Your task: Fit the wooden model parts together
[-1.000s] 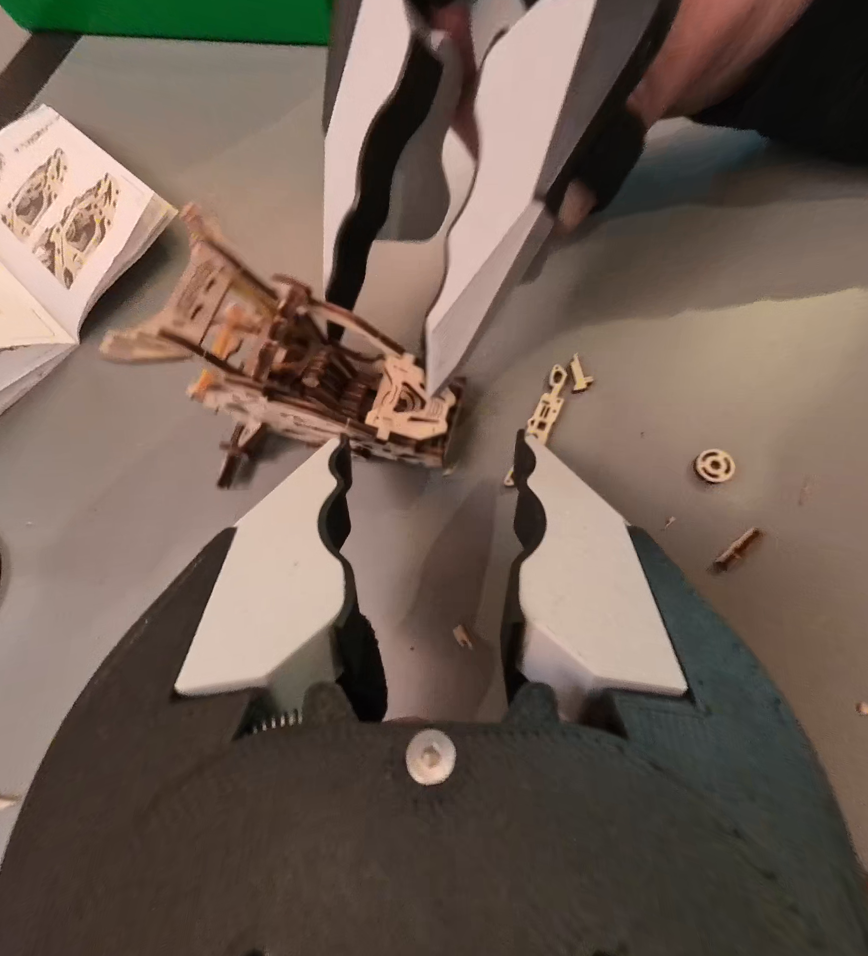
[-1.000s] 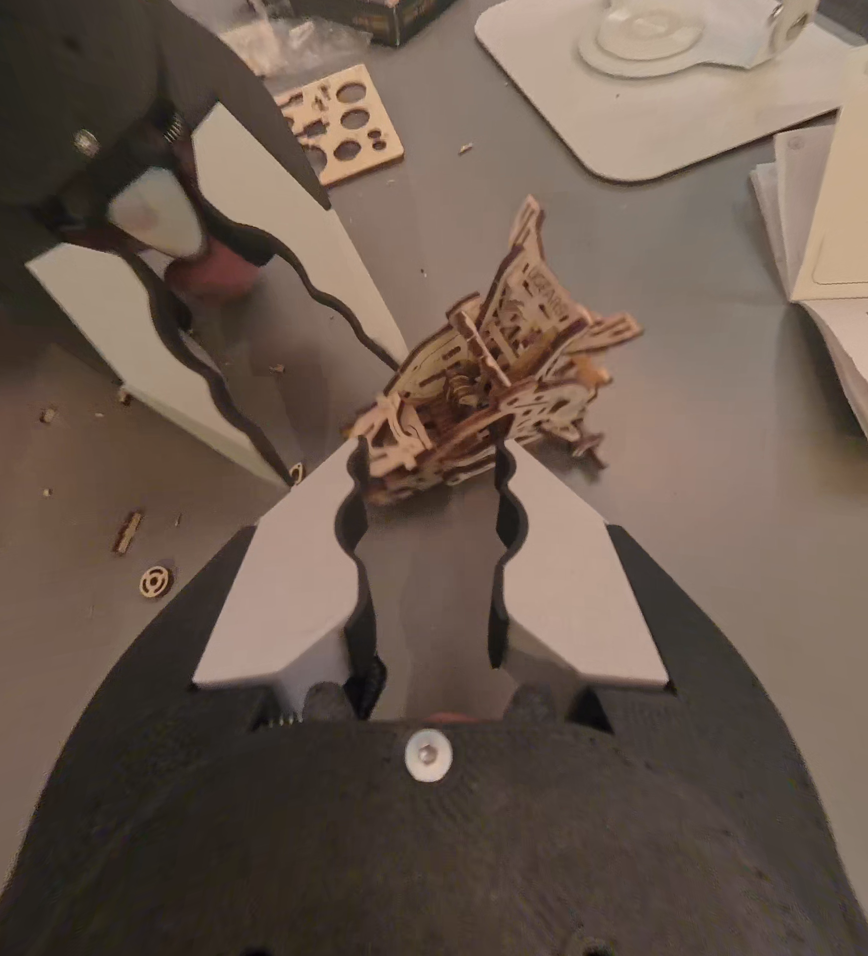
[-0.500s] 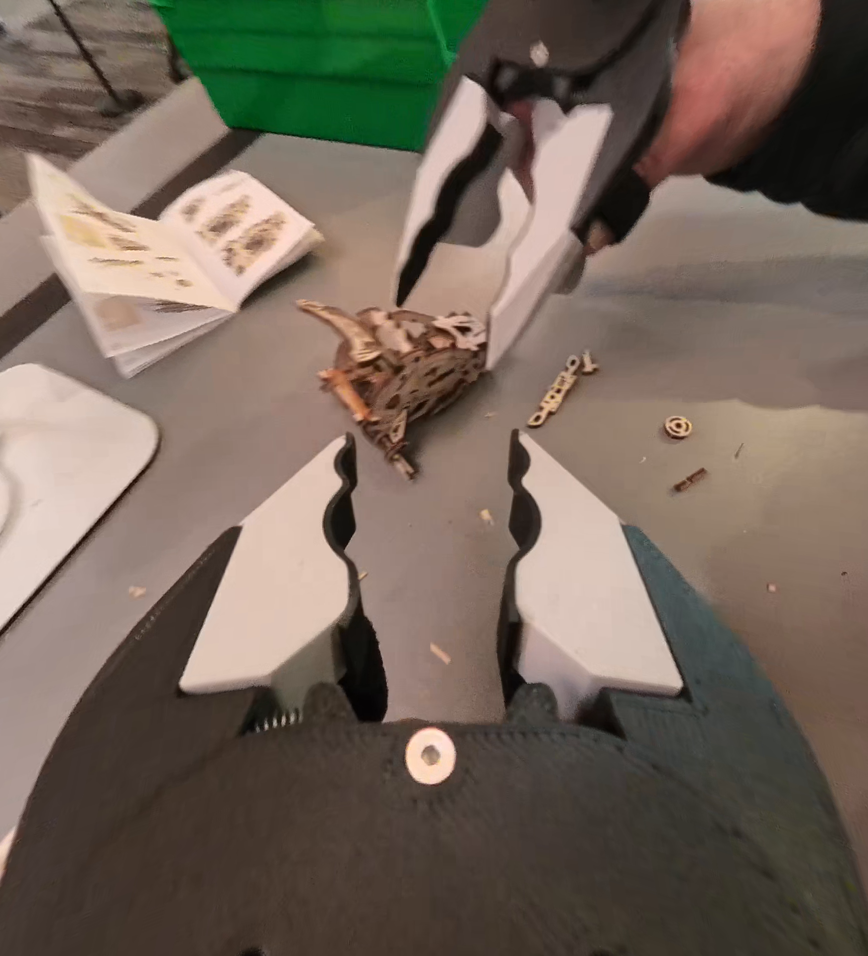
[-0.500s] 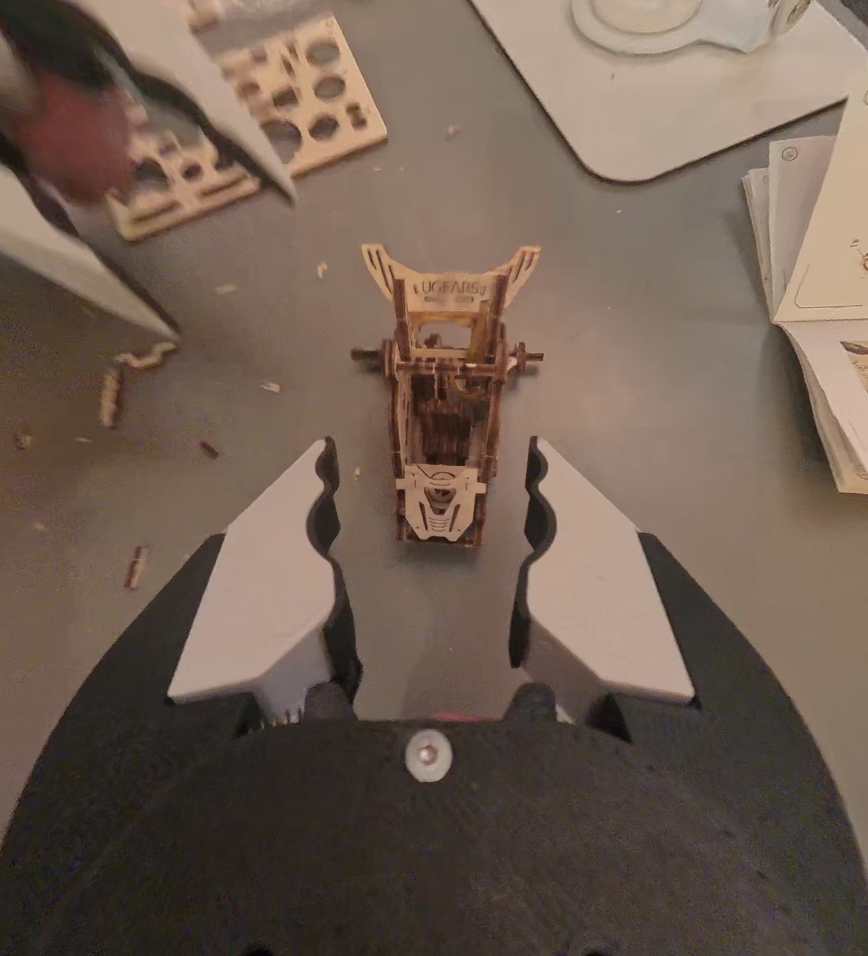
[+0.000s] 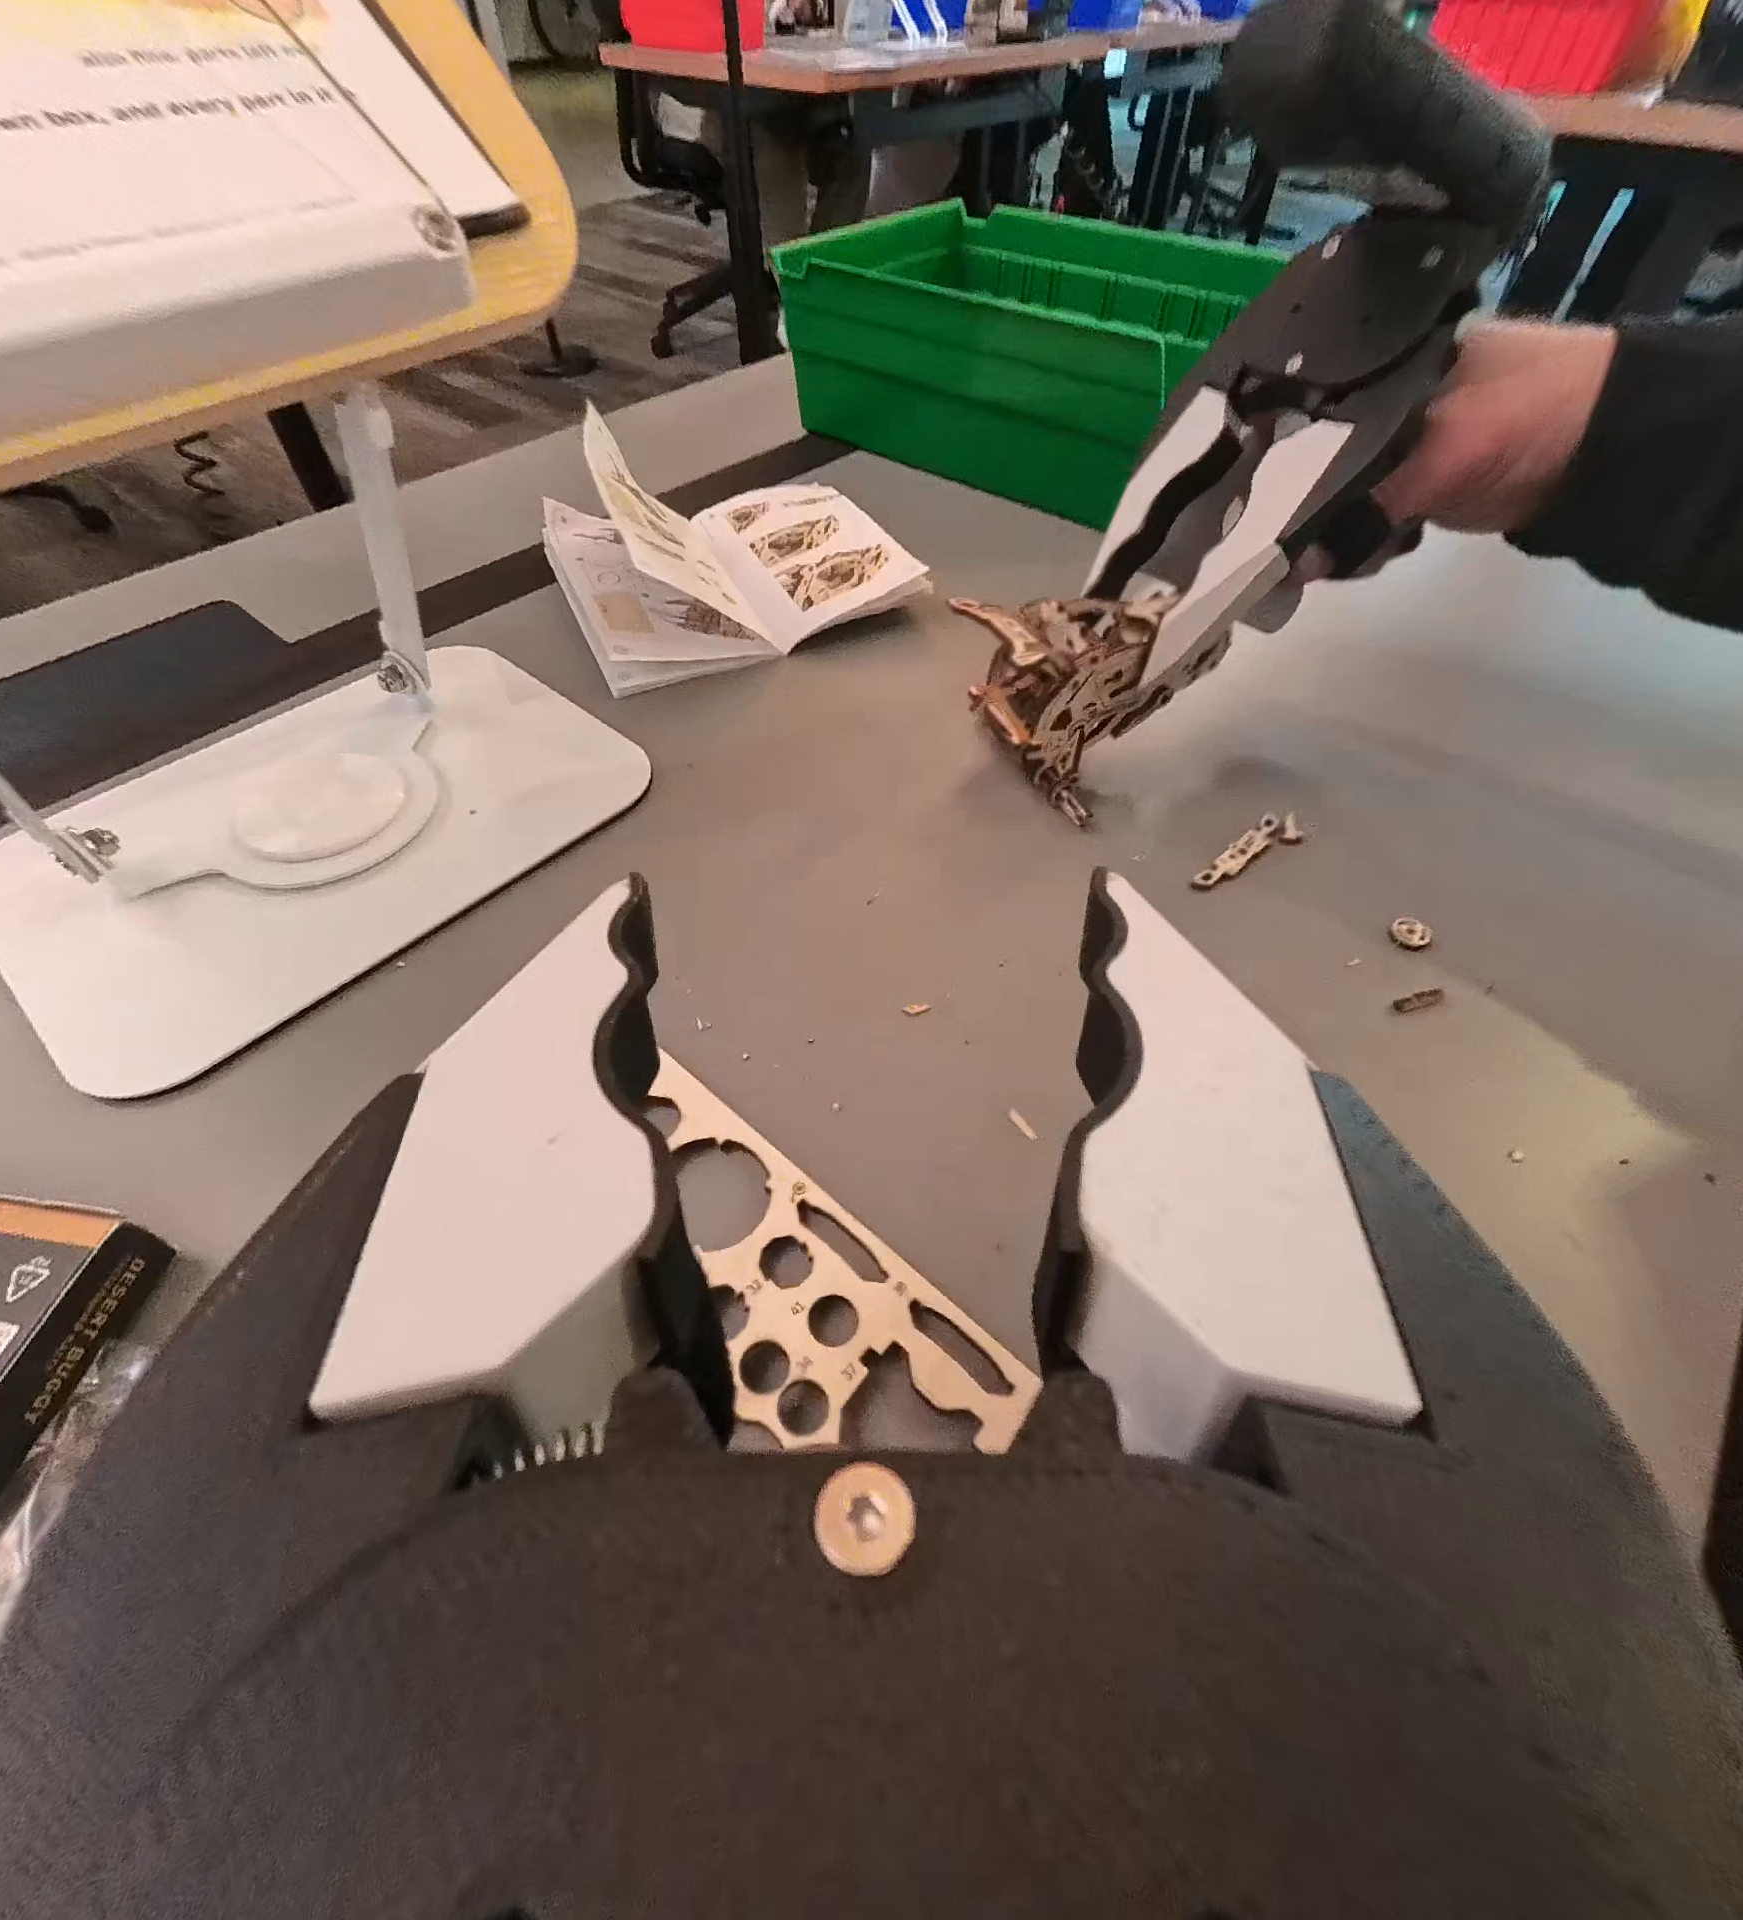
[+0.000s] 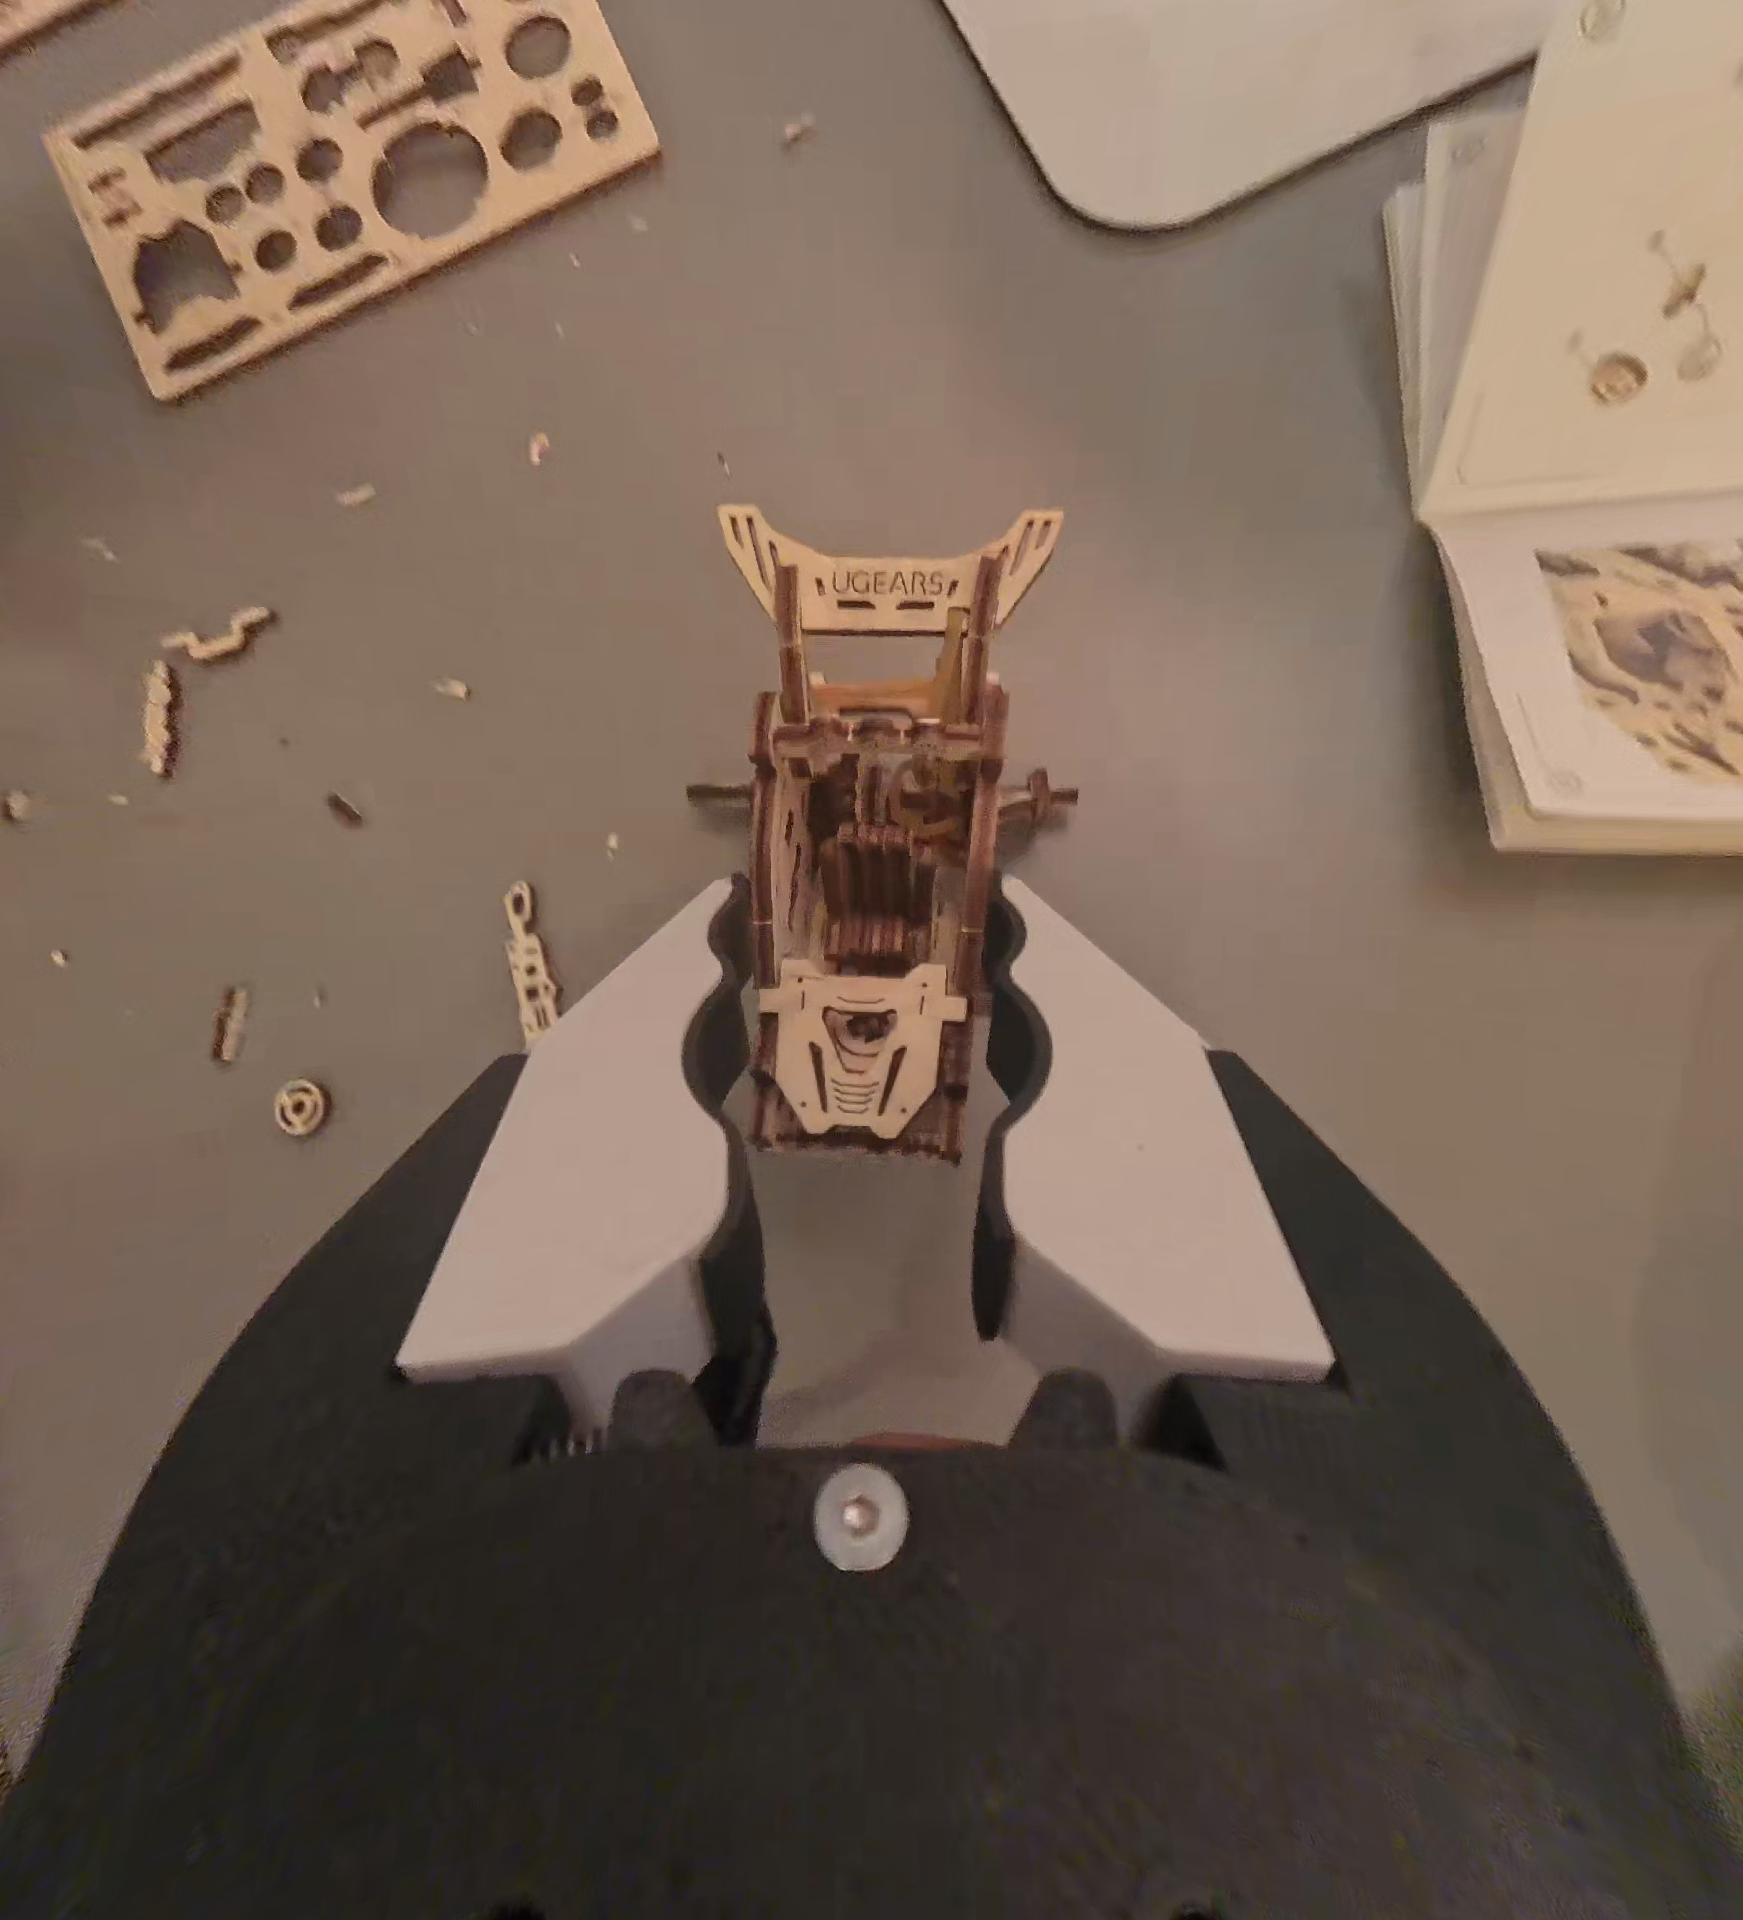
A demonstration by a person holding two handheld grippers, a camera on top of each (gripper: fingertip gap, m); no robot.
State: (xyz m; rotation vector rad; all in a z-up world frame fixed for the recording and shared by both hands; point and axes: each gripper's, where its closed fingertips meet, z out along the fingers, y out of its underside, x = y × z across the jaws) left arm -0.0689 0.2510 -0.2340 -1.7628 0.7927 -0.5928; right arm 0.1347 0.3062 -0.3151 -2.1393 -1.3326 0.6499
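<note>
Each gripper [image 5: 867, 904] has a textured black body, white fingers [image 5: 534, 1143] with wavy black pads, one silver screw [image 5: 864, 1519]; black sleeve [image 5: 1708, 468].

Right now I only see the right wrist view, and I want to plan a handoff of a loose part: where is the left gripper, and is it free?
Observer: The left gripper is open and empty, hovering over the punched wooden sheet, well apart from the wooden model.
Operator: How does the model sit in my grip from the side?
Observer: It is tilted in the right gripper, its lower axle end down near the table; I cannot tell whether it touches.
Operator: Anything beside the left gripper?
Observer: A black box lies to its left.
</note>
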